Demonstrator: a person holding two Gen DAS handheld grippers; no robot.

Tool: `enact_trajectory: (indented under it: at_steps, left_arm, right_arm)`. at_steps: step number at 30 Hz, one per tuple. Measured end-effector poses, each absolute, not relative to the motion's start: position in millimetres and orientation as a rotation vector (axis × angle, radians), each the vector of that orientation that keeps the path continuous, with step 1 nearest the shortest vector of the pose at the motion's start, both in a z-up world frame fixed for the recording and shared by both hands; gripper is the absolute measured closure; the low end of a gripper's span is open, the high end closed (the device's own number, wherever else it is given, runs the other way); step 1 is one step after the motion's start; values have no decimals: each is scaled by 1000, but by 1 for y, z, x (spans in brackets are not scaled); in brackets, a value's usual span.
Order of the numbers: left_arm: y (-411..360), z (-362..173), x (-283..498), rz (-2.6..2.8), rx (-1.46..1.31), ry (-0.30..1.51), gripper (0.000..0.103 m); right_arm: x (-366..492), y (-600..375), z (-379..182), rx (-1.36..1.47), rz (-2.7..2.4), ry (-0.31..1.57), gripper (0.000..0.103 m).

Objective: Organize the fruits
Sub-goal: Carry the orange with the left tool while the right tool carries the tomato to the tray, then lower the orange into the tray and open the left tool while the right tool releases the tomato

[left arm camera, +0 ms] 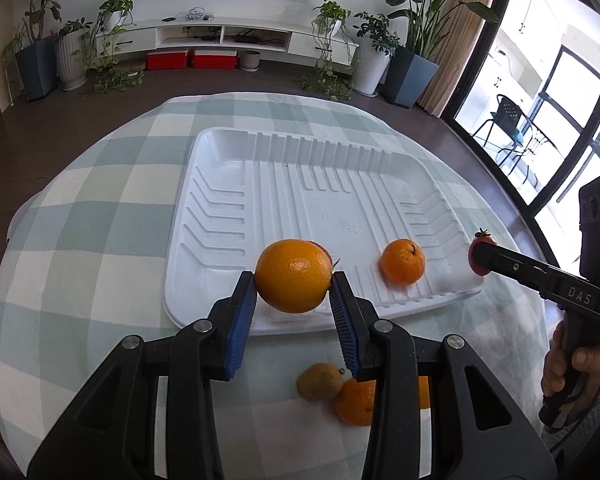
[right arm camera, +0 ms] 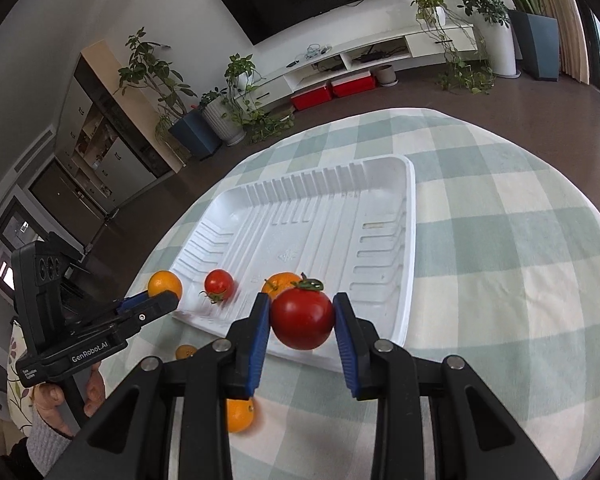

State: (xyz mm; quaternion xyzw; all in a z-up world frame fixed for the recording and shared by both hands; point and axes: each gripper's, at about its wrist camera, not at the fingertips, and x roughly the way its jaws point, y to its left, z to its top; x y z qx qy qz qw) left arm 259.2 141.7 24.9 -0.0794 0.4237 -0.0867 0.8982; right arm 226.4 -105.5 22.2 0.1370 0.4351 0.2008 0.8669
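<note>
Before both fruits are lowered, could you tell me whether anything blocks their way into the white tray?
Nothing visible does. The orange in the left claw and tomato in the right claw sit above the tray's near edge; most of it is bare.

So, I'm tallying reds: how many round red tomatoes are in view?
2. One round red tomato is clamped in the right gripper over the near edge of the white plastic tray; the other tomato lies inside the tray. More may hide behind the grippers.

Tray: 1. Tomatoes: 2, the held tomato and the tray tomato. Oranges: 3, the held orange, the tray orange and the worktop orange. Yellowish fruit: 1. Maybe one more orange, mostly hidden, can't confirm.
</note>
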Motion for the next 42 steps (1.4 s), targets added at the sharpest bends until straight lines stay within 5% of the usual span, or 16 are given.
enact_trajectory:
  at_steps: [22,42]
  left_arm:
    - [149,0,288,-109,-146,900,67]
    - [150,26,220,-125,-177,834,67]
  right_arm:
    - [232,-102,14,147,367,890,67]
    - [130,-86,41,76,419,778,58]
